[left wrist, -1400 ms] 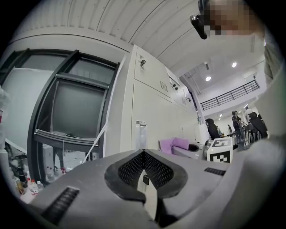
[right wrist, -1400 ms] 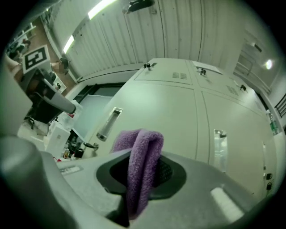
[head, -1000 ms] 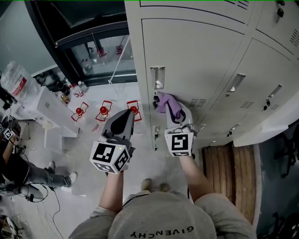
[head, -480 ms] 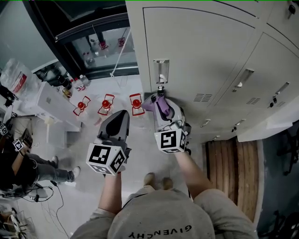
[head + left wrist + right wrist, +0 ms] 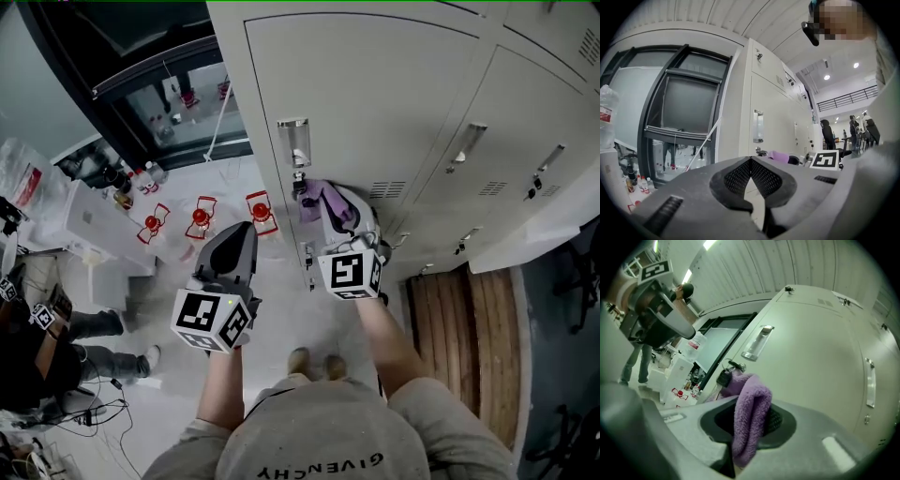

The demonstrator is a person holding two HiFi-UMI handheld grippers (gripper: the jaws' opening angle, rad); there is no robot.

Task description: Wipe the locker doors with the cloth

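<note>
Clamping a thick fold of the purple cloth [image 5: 751,404] in the right gripper [image 5: 749,425], closed down firmly on the pile, with the loose bulk bunching out ahead of the tips. Pressing that bunch against the left edge of the grey locker door [image 5: 375,103], just below the handle recess [image 5: 293,142] and right at the key lock [image 5: 725,377]. Probably brushing the key itself, though hard to tell contact for certain.

Doing this stroke well, by judgement:
- Leading with the fat part of the cloth, not the hard tips.
- Holding flat, even pressure against the panel.
- Working round the lock and its dangling key rather than snagging the pile on them.
- Then sweeping across the open panel toward the vent slots [image 5: 382,190] in overlapping passes.
- Watching for the fold sliding out of the pinch under drag.

Reaching forward with the right forearm [image 5: 384,337] extended, pointing the gripper into the door and showing its marker cube [image 5: 349,272] to the head camera. Holding the left gripper [image 5: 242,239] off the lockers, apart from the door and beside the right one at similar height. Closed tip to tip on nothing, idling over the floor.
</note>
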